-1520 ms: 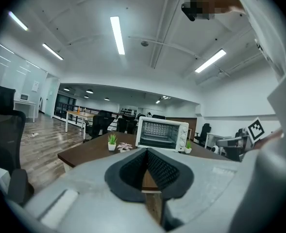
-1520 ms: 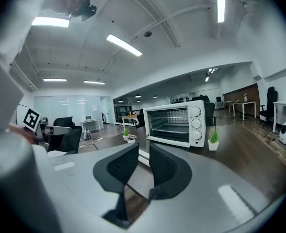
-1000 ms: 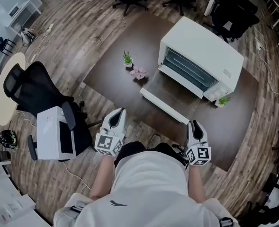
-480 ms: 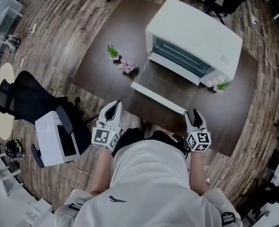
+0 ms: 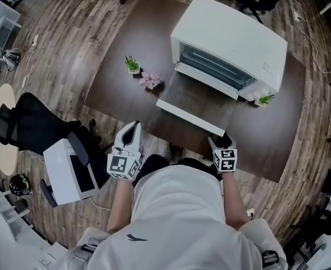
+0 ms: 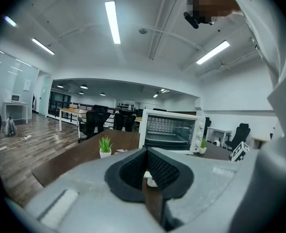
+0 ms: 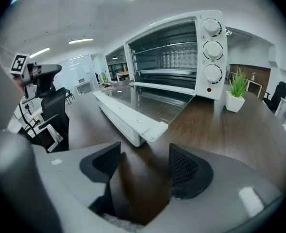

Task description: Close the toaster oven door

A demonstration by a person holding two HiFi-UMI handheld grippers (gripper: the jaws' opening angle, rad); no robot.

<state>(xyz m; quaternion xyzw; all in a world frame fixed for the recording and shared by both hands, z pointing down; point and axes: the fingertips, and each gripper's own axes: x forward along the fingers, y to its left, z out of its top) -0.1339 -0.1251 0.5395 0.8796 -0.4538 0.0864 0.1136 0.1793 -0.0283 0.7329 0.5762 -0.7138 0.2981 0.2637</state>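
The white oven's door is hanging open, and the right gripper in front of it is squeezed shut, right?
Not quite. The toaster oven door is open, but the right gripper is not shut. Its jaws stand apart and have just been opening. Nothing is held between them; only the dark table shows through the gap. The right gripper view shows it.

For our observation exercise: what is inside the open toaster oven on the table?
Inside the toaster oven a bare wire rack spans the cavity, with a dimpled metal back wall behind it. The right inner wall is hidden behind the knob panel.
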